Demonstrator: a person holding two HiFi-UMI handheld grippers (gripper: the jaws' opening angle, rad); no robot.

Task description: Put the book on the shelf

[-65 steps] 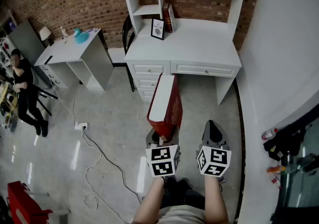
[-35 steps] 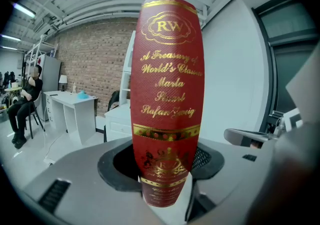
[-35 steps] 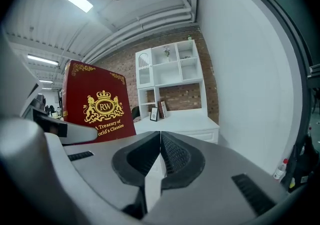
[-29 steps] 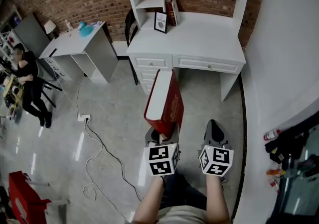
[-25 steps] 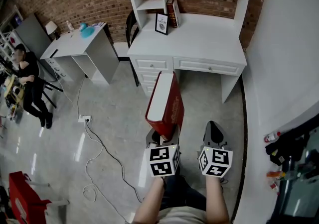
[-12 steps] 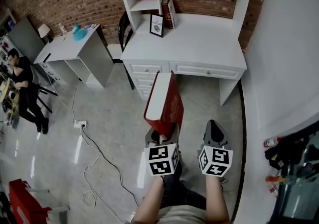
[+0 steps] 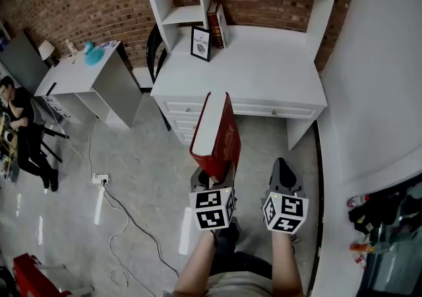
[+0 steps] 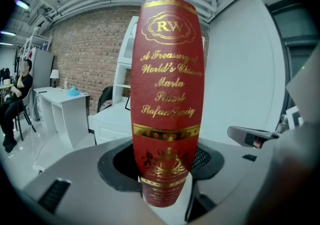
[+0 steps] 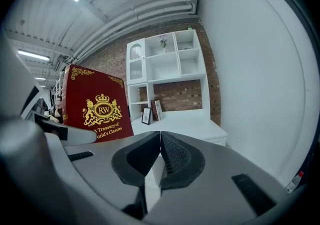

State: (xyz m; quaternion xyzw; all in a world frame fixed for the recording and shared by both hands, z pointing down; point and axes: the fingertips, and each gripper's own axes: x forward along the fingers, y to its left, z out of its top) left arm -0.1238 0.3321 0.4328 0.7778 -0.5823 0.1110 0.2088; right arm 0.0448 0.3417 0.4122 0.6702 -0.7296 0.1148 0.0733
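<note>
A thick red book (image 7: pixel 214 134) with gold lettering stands upright, its lower end clamped in my left gripper (image 7: pixel 212 180). In the left gripper view the book's spine (image 8: pixel 167 104) fills the middle, with the jaws pressed on both sides of it (image 8: pixel 167 189). My right gripper (image 7: pixel 283 171) hangs beside it, shut and empty, its pads (image 9: pixel 167 151) meeting; the book's cover (image 9: pixel 97 106) shows to its left. Ahead stands a white desk (image 7: pixel 264 65) with a shelf unit (image 7: pixel 178 15) on top. Two books (image 7: pixel 215 25) and a framed picture (image 7: pixel 200 43) stand on the desktop.
A black chair (image 7: pixel 153 48) stands left of the desk, and a white side table (image 7: pixel 86 68) further left. A seated person (image 7: pixel 20 124) is at the far left. A cable (image 7: pixel 125 216) runs over the floor. A white wall (image 7: pixel 376 91) bounds the right.
Both grippers and the book have moved forward toward the white desk, which now lies closer under the book's top. The grip on the book is unchanged.
</note>
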